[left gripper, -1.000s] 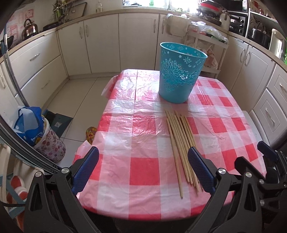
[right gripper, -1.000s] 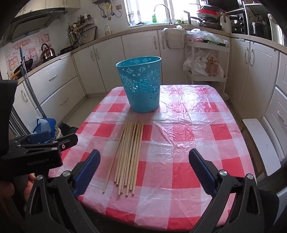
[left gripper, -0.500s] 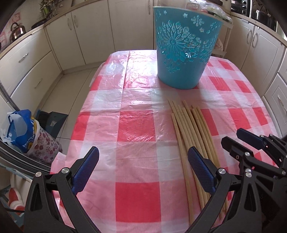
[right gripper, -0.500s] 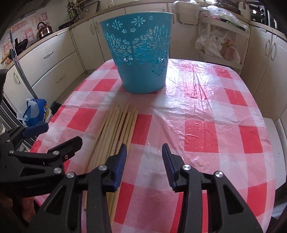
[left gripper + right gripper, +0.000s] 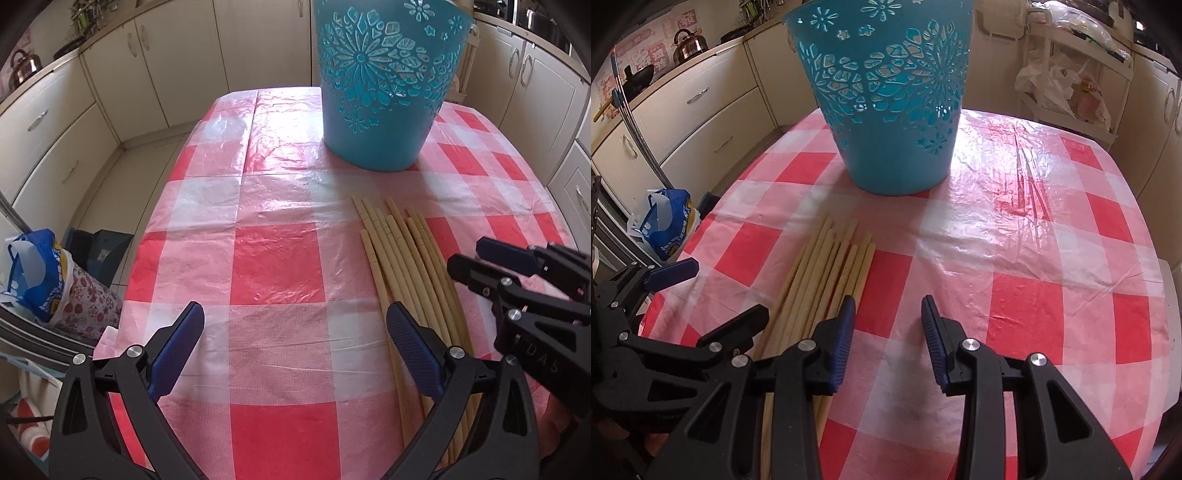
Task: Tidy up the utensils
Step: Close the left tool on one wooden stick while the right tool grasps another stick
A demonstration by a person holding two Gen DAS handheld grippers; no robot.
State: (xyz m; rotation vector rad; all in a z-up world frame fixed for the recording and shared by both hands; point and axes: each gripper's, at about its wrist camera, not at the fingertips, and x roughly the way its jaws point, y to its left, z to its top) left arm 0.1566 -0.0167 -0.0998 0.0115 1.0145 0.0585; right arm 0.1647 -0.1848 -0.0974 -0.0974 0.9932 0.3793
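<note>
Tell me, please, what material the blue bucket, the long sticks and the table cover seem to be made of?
Blue bucket: apparently moulded plastic, smooth, with cut-out flower holes showing light through. Long sticks: probably bamboo or pale wood, matte, with faint node-like marks. Table cover: red-and-white checks under what looks like thin clear plastic film, glossy and wrinkled.

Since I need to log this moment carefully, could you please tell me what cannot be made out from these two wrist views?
- Chopsticks: near ends hidden in both views, under the left claw and right claw.
- Blue basket: inside unseen; the rim is cut off by the top edge in the left view and seen from below in the right.
- Exact chopstick count: they overlap.
</note>
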